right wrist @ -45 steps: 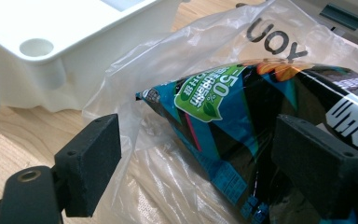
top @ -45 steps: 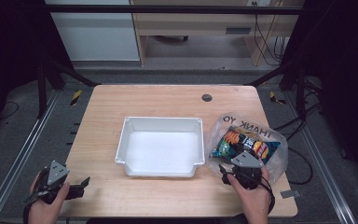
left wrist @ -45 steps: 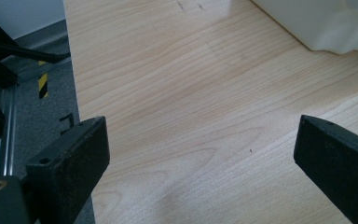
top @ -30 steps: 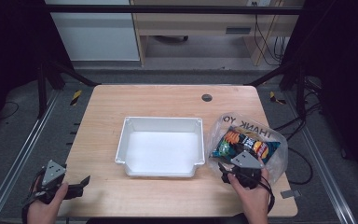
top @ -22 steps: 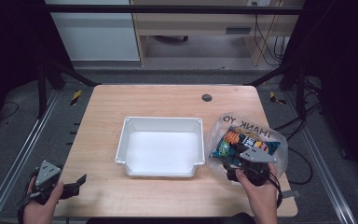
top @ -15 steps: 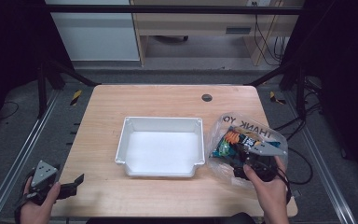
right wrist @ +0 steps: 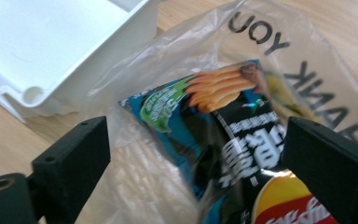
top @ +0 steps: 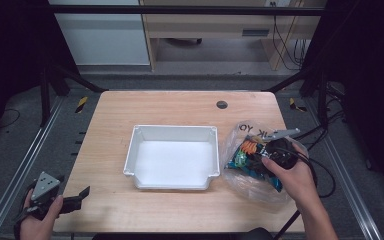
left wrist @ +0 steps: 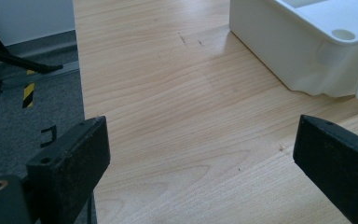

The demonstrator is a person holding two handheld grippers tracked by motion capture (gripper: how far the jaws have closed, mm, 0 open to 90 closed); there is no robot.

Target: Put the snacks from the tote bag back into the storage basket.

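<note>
The right gripper (right wrist: 196, 158) hovers over colourful, perhaps crumpled snack packets (right wrist: 228, 135) inside a clear bag (right wrist: 303, 60).

White tray (top: 172, 159) — teal-black snack packet (right wrist: 223, 140)

A pale wooden table (top: 180, 107) with smooth, faintly glossy grain. On it, a white plastic tray (top: 172, 159), smooth with a soft sheen. Near the right edge, a thin clear plastic bag (right wrist: 279, 60), crinkled and shiny, holds glossy foil snack packets (right wrist: 228, 135). Both grippers' jaws are matt black plastic.
</note>
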